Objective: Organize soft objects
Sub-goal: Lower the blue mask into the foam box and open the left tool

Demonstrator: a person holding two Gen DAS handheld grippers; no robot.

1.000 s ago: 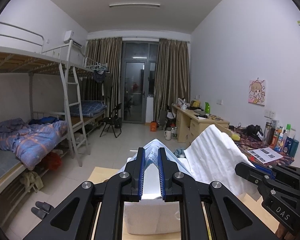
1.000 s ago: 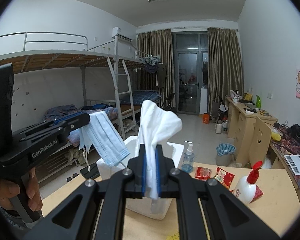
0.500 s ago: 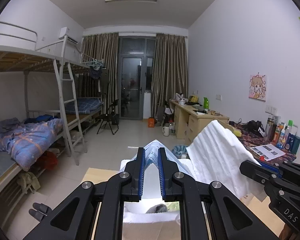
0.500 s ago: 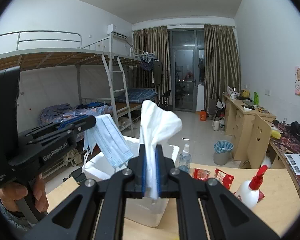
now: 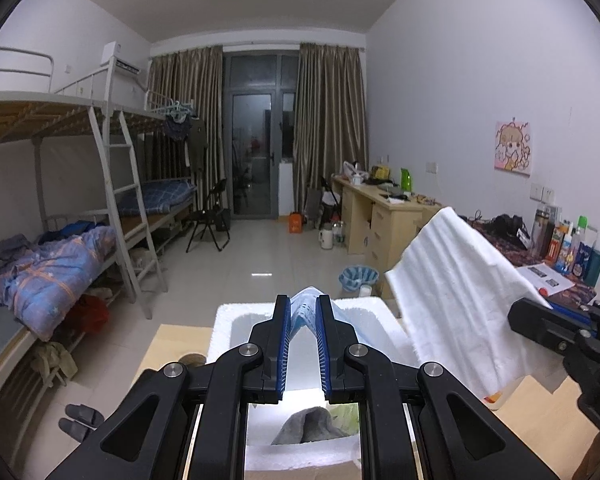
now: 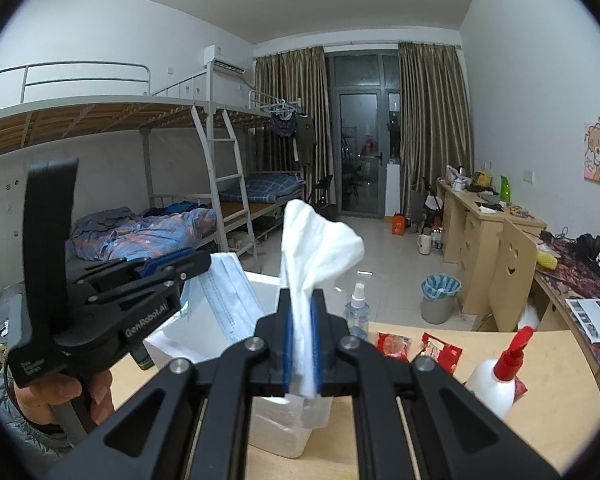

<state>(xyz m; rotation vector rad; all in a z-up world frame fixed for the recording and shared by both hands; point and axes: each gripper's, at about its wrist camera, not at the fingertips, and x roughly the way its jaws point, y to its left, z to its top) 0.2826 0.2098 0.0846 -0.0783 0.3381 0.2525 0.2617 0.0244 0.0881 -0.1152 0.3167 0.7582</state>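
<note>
My left gripper (image 5: 303,312) is shut on a light blue face mask (image 5: 305,309) and holds it above the open white foam box (image 5: 224,320). The mask hangs from it in the right wrist view (image 6: 228,300). My right gripper (image 6: 301,308) is shut on a white tissue (image 6: 316,248), which also shows in the left wrist view (image 5: 456,296), held over the box's right side. Inside the box lie a grey cloth (image 5: 308,430) and something pale green (image 5: 346,416).
The box (image 6: 260,288) stands on a wooden table (image 6: 420,440). On the table are a clear spray bottle (image 6: 357,312), two red snack packets (image 6: 416,350) and a white bottle with a red trigger (image 6: 496,376). A phone (image 6: 141,356) lies left of the box.
Both grippers have moved forward and a little higher over the box. The box's inside with the grey cloth has come into the left wrist view.
</note>
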